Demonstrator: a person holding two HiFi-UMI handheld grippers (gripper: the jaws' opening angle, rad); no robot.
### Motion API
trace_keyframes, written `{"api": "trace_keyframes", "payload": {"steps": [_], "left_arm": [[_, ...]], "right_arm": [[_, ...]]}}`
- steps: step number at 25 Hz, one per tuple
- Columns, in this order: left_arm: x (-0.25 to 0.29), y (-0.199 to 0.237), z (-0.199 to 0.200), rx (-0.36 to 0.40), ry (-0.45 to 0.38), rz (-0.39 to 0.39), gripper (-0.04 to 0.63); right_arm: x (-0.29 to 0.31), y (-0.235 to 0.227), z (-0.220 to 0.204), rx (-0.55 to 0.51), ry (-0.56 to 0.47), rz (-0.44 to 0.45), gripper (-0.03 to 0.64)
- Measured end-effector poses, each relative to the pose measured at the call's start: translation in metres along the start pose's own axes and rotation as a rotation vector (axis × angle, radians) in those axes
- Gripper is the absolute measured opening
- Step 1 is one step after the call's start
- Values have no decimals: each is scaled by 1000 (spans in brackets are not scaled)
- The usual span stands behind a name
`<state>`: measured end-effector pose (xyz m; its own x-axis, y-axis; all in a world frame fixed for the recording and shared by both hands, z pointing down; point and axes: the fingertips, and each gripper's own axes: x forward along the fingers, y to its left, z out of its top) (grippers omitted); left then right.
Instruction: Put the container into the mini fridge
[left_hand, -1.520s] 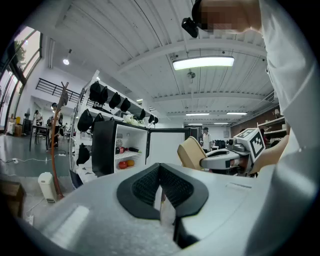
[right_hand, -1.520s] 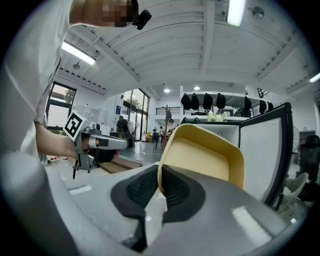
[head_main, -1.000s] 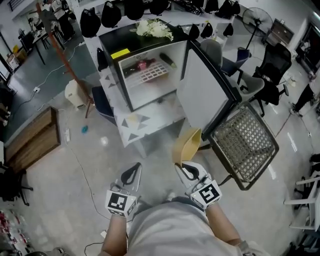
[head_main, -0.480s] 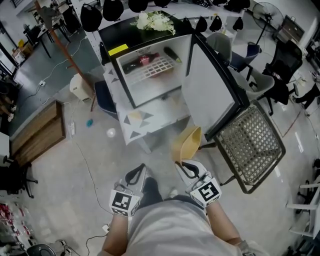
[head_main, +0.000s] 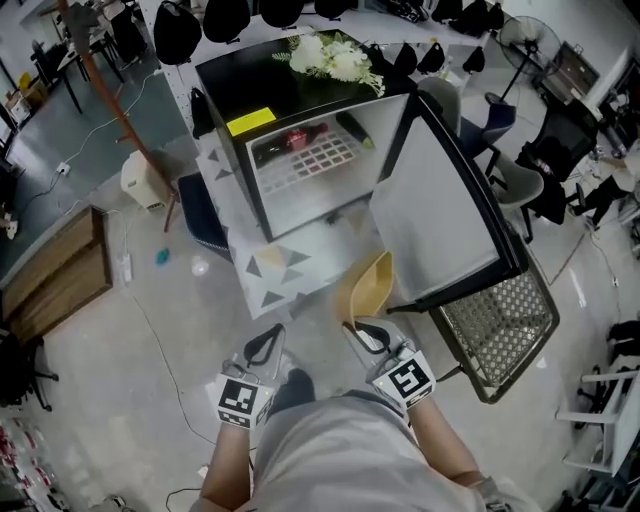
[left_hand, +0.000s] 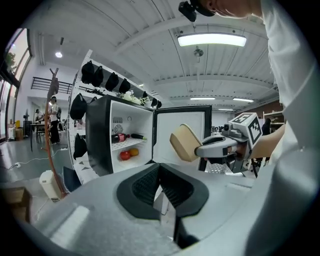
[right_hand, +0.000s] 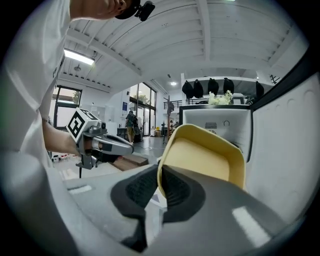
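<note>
A yellow container (head_main: 365, 293) (right_hand: 202, 152) hangs in the air, my right gripper (head_main: 358, 330) (right_hand: 159, 189) shut on its rim. It sits just short of the black mini fridge (head_main: 250, 95), whose door (head_main: 440, 215) stands swung open to the right. Inside the fridge (left_hand: 125, 147) I see a wire shelf with a bottle, and red and orange fruit below. My left gripper (head_main: 262, 350) (left_hand: 161, 189) is shut with nothing between its jaws, level with the right one and to its left. The left gripper view also shows the container (left_hand: 184, 143) held in front of the open door.
The fridge stands on a white stand with triangle marks (head_main: 285, 265). White flowers (head_main: 335, 57) lie on the fridge top. A mesh chair (head_main: 495, 325) is close on the right, under the door. A wooden bench (head_main: 55, 275) and a cable lie on the floor at left.
The fridge and its door have come nearer and larger in the head view. Both grippers and the container keep the same pose in front of the person.
</note>
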<state>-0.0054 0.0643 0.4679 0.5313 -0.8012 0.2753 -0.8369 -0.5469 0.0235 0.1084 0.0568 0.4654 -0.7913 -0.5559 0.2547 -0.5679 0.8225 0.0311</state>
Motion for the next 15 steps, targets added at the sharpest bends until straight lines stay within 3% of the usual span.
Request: {"api": "trace_keyframes", "payload": {"steps": [15], "left_arm": [[23,126,-4,-46,18,-15,3]], "right_arm": [[130,-50,7,-97,117,-7,21]]}}
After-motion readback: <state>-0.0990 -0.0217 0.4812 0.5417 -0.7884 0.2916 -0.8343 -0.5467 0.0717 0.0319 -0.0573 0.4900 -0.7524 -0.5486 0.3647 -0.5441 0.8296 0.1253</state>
